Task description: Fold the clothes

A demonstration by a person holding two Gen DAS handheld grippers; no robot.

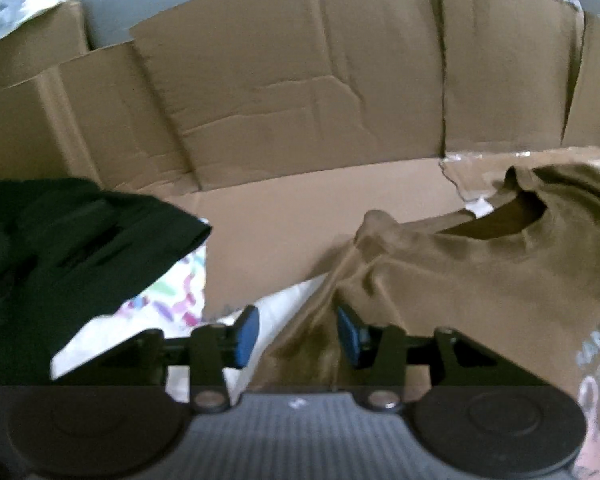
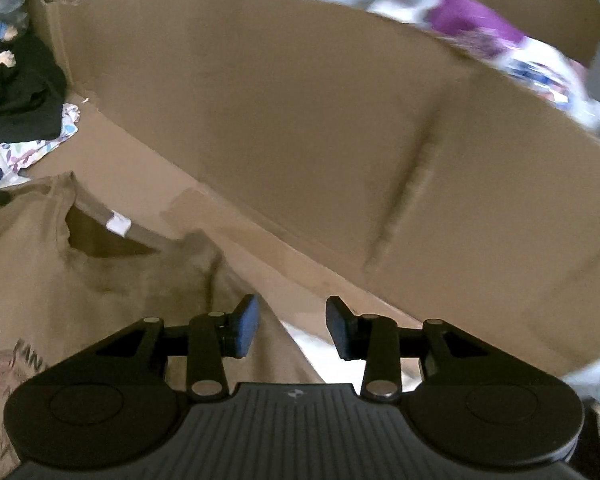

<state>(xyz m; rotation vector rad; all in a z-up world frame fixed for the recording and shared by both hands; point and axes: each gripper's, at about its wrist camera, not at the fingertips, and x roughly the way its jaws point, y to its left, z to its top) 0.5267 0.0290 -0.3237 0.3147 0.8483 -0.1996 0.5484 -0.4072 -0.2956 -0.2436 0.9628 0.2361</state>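
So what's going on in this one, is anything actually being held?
Clothes folding on flattened cardboard. A tan T-shirt lies spread out, neckline away from the cameras. The left gripper and right gripper sit at its near shoulders, jaws open, gripping nothing. A dark garment is piled on a patterned cloth to the left.

Tan tee (image 1: 480,280) lies spread, front up, on flattened cardboard (image 1: 300,208); collar toward cardboard's upright wall, neck hole gaping, white label (image 2: 118,224) inside back of collar. Shoulder bunched into raised peak, folds running down from it. Printed graphic with letters on chest, partly visible. Fabric wrinkled, unfolded.
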